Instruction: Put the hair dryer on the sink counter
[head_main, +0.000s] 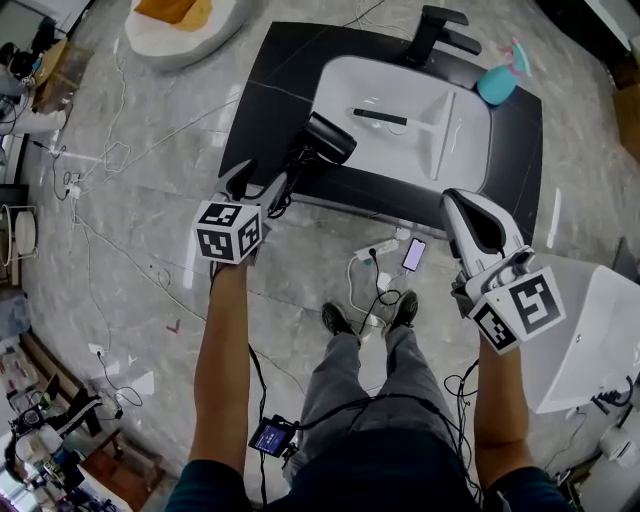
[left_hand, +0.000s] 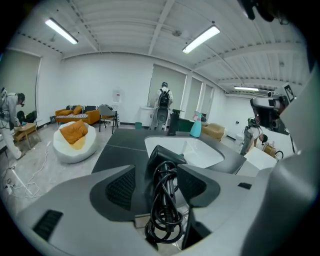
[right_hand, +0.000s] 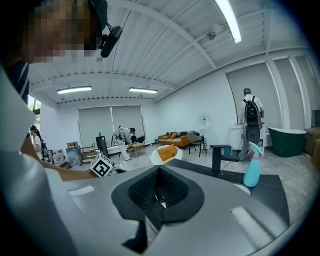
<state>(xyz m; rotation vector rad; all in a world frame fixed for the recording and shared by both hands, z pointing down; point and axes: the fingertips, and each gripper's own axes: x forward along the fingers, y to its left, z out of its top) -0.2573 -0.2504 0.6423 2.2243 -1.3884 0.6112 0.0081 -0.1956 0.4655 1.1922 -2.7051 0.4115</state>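
Note:
My left gripper (head_main: 283, 180) is shut on the black hair dryer (head_main: 325, 140), holding it over the front edge of the dark sink counter (head_main: 270, 90), just left of the white basin (head_main: 400, 95). In the left gripper view the hair dryer (left_hand: 162, 162) stands between the jaws, its coiled cord (left_hand: 165, 220) hanging in front, with the counter (left_hand: 117, 145) beyond. My right gripper (head_main: 460, 205) hovers off the counter's front right, shut with nothing in it; in its own view the right gripper (right_hand: 159, 192) has its pads pressed together.
A black faucet (head_main: 437, 28) and a blue spray bottle (head_main: 497, 80) stand at the counter's back. On the floor lie a power strip with a phone (head_main: 413, 253) and cables. A white beanbag (head_main: 185, 25) sits far left, a white tub (head_main: 590, 330) at right.

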